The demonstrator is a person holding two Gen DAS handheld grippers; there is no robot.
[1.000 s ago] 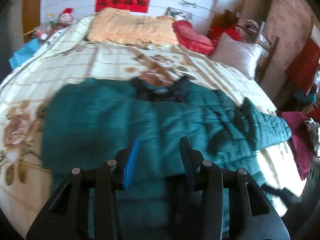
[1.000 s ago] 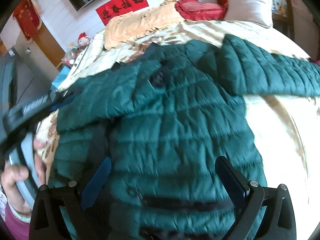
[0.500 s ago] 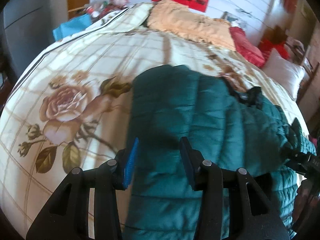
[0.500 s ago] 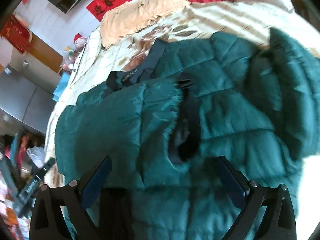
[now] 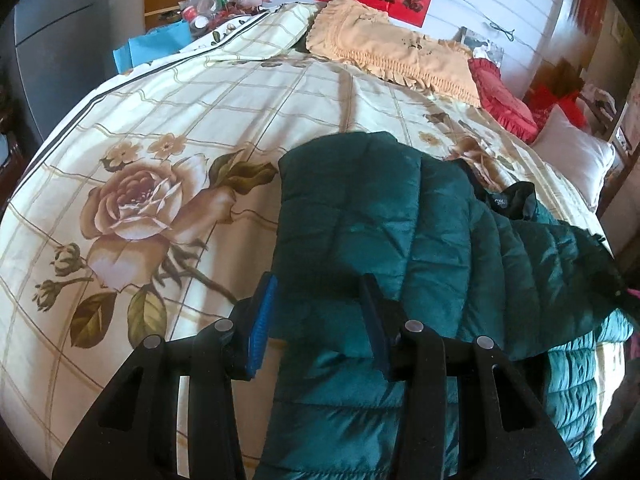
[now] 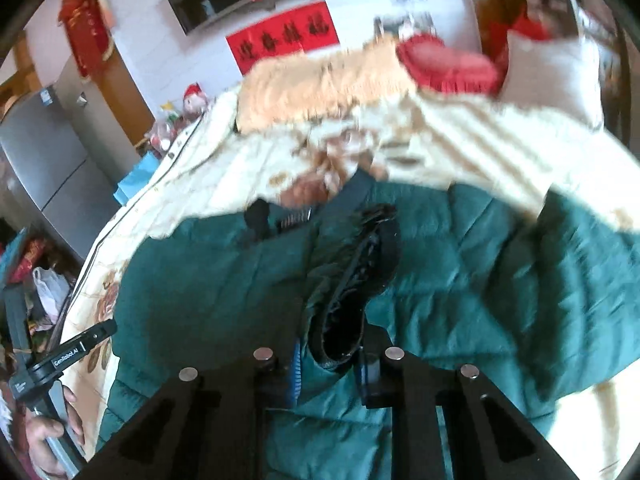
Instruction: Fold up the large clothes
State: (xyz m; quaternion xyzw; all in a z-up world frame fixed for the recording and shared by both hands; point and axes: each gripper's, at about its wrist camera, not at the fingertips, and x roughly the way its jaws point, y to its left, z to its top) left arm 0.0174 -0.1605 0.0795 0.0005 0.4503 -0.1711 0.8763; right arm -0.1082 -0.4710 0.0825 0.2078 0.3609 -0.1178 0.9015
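A dark green quilted puffer jacket (image 5: 400,240) lies on the bed, its left sleeve folded in over the body. It also shows in the right wrist view (image 6: 460,280). My left gripper (image 5: 320,312) hovers just above the jacket's left edge, jaws part open with nothing between them. My right gripper (image 6: 332,364) is shut on the jacket's black-lined front edge (image 6: 352,300) near the middle. The left gripper's handle and the person's hand (image 6: 48,432) show at the right view's lower left.
The bed has a cream floral quilt (image 5: 160,160). An orange fringed pillow cover (image 5: 392,52), a red cushion (image 5: 504,100) and a white pillow (image 5: 572,156) lie at the head. Toys and a blue bag (image 5: 160,44) stand at the far left edge.
My right gripper went from wide open to shut on the jacket's front edge and lifted it. My left gripper swung left to the jacket's left edge, its jaw gap unchanged.
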